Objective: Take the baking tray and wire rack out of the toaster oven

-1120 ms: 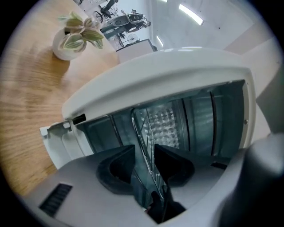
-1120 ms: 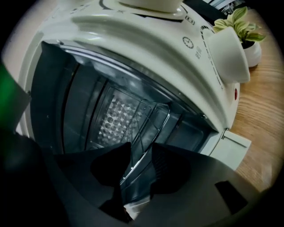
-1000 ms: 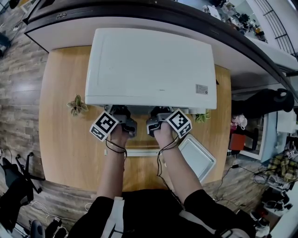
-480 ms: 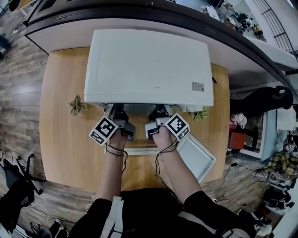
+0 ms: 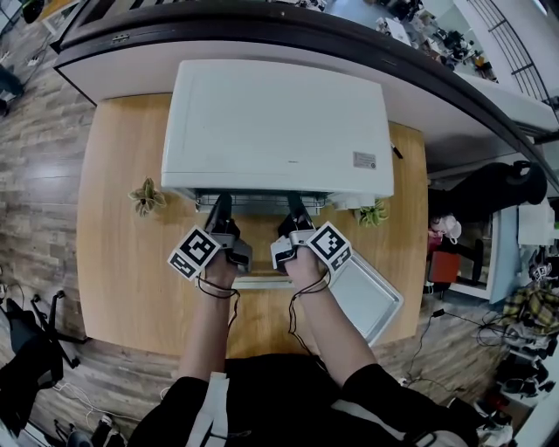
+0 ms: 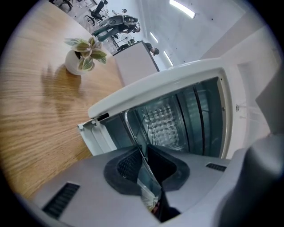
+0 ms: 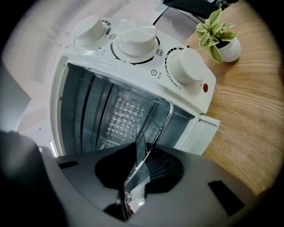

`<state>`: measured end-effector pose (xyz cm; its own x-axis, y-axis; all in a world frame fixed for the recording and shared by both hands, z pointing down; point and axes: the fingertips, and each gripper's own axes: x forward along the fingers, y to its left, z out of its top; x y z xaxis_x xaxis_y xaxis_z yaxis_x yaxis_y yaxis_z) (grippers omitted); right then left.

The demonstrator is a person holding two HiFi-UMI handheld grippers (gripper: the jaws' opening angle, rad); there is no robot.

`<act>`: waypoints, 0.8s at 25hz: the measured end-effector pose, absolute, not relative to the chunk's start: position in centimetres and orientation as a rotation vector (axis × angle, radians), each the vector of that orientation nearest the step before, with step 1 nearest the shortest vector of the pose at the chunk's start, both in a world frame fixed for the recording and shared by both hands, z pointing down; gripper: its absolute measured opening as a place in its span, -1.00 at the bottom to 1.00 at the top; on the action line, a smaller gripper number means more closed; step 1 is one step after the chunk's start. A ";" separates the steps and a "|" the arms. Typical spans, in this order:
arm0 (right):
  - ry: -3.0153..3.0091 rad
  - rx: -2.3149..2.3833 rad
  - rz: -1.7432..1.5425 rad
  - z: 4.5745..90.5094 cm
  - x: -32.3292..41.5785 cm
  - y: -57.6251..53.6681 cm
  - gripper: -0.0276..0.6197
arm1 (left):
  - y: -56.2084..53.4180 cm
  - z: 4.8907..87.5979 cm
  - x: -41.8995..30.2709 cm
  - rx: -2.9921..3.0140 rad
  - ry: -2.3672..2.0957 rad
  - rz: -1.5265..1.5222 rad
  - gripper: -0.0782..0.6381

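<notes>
Left gripper (image 5: pixel 220 208) and right gripper (image 5: pixel 295 209) both clamp the wire rack (image 5: pixel 262 206); next it probably needs an even pull toward the table's (image 5: pixel 113 262) front edge.

- Left gripper (image 5: pixel 221 205): fingers nearly together, the wire rack (image 5: pixel 260 206) edge pinched between them.
- Right gripper (image 5: pixel 295 207): alongside, fingers likewise clamped on that edge.
- Forearms parallel, wrists straight.

My wooden tabletop (image 5: pixel 113 262) carries a small potted plant (image 5: pixel 146 197) toward its left side and a second potted plant (image 5: pixel 374 212) toward its right, well apart. Plank floor (image 5: pixel 35 175) surrounds it. A black chair (image 5: pixel 31 354) stands at left, and a dark-edged counter (image 5: pixel 288 24) curves behind.
</notes>
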<state>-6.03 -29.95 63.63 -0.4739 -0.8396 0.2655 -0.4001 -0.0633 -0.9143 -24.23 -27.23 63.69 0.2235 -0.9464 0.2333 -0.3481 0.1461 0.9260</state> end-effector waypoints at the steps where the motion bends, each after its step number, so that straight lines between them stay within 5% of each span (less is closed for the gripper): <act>1: 1.833 -1.324 -1.553 63.6 -6.0 -29.7 -0.69 | -27.0 63.7 -24.2 1.407 -1.323 -0.690 -0.64; 20: 1.846 -1.309 -1.569 63.7 -5.6 -26.4 -0.70 | -23.7 63.8 -23.6 1.413 -1.326 -0.672 -0.64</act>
